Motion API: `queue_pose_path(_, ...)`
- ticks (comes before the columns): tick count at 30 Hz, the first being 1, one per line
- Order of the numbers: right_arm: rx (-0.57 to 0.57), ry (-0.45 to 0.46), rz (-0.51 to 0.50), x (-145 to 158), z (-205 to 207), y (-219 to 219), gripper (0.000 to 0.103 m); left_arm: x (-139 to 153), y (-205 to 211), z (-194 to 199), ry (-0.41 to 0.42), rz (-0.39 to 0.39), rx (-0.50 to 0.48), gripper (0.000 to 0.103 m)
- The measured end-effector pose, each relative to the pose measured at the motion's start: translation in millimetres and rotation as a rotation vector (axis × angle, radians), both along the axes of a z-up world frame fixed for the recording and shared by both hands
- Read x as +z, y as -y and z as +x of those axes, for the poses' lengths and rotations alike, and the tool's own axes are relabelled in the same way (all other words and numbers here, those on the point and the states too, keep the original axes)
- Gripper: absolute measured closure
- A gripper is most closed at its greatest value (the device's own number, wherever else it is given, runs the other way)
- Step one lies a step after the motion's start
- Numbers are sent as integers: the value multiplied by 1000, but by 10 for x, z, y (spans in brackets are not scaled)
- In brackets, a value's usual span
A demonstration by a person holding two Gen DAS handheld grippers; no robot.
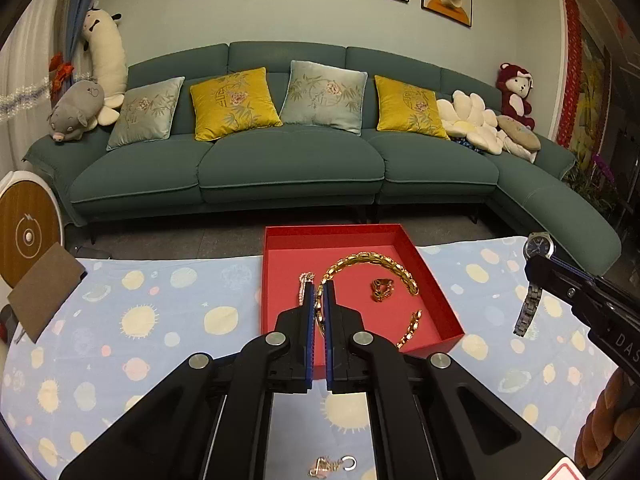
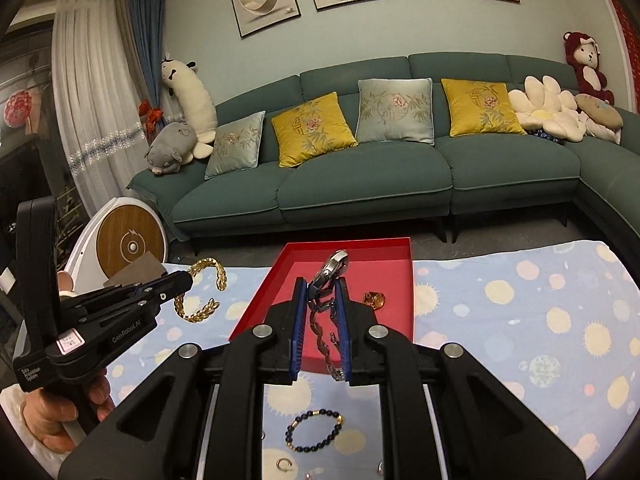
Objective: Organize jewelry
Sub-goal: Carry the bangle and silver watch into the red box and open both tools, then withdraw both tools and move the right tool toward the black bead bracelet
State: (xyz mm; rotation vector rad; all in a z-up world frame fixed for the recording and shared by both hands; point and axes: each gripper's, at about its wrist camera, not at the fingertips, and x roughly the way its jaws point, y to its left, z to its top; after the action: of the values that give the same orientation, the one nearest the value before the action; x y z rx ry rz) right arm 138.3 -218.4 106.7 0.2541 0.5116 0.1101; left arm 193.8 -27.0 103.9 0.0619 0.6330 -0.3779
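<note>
- Red cardboard tray [image 1: 352, 236], shallow and open-topped, sits at the far edge of a table covered by a pale blue cloth [image 1: 160, 320] printed with suns and planets.
- Left hand-held gripper [image 1: 319, 292] has its blue-padded jaws closed on a chunky gold chain bracelet [image 1: 372, 261], pinching one end; the rest of the chain curves out in an open loop, seen over the tray in the left wrist view. In the right wrist view the same chain [image 2: 204, 280] hangs clear of the cloth, left of the tray.
- Right hand-held gripper [image 2: 323, 286] has its jaws nearly closed on the metal band of a wristwatch [image 2: 334, 264]; the watch case sticks up past the fingertips and the loose band trails back between the pads.
- From the left wrist view the watch [image 1: 538, 246] shows a blue dial, its grey link band dangling below the right gripper, above the cloth to the right of the tray.
- Inside the tray lie a gold ring [image 1: 382, 290] and a thin pearl-and-pink chain [image 1: 305, 286] near its left side.
- On the near cloth lie a dark beaded bracelet [image 2: 314, 430] with gold spacers, a small open silver ring [image 2: 283, 465] and a small gold trinket [image 1: 324, 466].
- A person's hand [image 2: 64, 412] grips the left gripper's handle.
- Beyond the table stands a teal sofa [image 1: 280, 168] with yellow and pale blue cushions and plush toys.
</note>
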Motion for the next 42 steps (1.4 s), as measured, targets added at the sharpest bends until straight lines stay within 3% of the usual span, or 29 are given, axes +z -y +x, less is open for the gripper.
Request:
queue_pose_path(5, -18, -103, 12, -414, 520, 68, 90, -352, 138, 399, -61, 43, -8, 101)
queue_pose_path(10, -22, -224, 13, -820, 784, 48, 90, -708, 201, 653, -148, 65, -6, 101)
queue_pose_path(17, -13, -280, -45, -1062, 905, 21, 89, -1005, 255, 776, -182, 108, -5, 98)
queue_pose_path(23, -25, -269, -88, -1055, 879, -1, 88, -1003, 210, 802, -166, 122, 29, 90)
queue_pose_path(27, -43, -157, -94, -659, 662, 59, 87, -653, 21, 705, -112, 53, 35, 90)
queue_pose_path(30, -53, -71, -75, -333, 349, 132, 69, -325, -122, 490, -53, 21, 38, 90)
queue_pose_path(34, -51, -35, -57, -197, -167, 233, 69, -83, -260, 114, -16, -20, 51, 81)
queue_pose_path(38, -60, -59, -35, -237, -530, 327, 69, -140, -373, -282, -51, -28, 51, 71)
queue_pose_path(42, -67, -89, -82, -370, -805, 288, 69, -397, -489, -589, -112, 19, 73, 69)
